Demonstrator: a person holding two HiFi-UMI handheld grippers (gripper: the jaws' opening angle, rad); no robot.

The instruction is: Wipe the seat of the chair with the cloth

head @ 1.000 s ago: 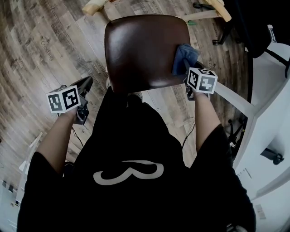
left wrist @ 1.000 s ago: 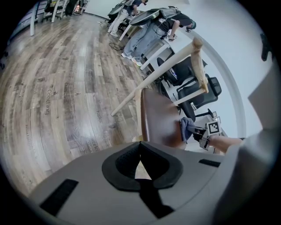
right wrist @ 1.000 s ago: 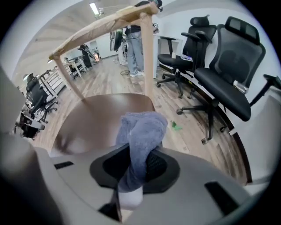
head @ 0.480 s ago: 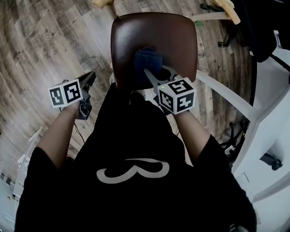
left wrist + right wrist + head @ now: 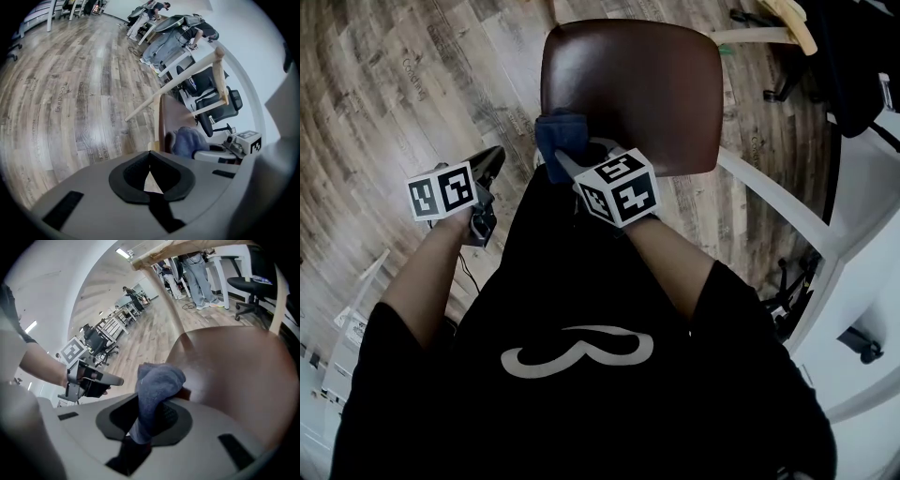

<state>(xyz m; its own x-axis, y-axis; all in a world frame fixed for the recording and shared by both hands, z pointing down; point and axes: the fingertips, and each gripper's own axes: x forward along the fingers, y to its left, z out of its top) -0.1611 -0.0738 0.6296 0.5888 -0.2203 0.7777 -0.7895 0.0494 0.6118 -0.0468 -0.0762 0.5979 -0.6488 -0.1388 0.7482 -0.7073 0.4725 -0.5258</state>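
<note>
The chair's dark brown seat (image 5: pixel 637 84) fills the top middle of the head view. A blue cloth (image 5: pixel 556 139) lies bunched at the seat's near left corner, with my right gripper (image 5: pixel 572 157) shut on it. In the right gripper view the cloth (image 5: pixel 157 385) rises from between the jaws and rests on the seat (image 5: pixel 234 366). My left gripper (image 5: pixel 487 173) hangs over the floor left of the chair, shut and holding nothing. The left gripper view shows its jaws meeting at the tips, with the cloth (image 5: pixel 190 141) and the seat edge (image 5: pixel 165 119) beyond.
Wood plank floor (image 5: pixel 412 84) surrounds the chair. A pale wooden chair rail (image 5: pixel 778 211) runs to the right of the seat. A white desk (image 5: pixel 872 281) stands at the right, and black office chairs (image 5: pixel 213 101) are behind. People stand far off in the room.
My right gripper has swept the cloth leftward across the seat, from its right edge to its near left corner. The left gripper has stayed nearly in place.
</note>
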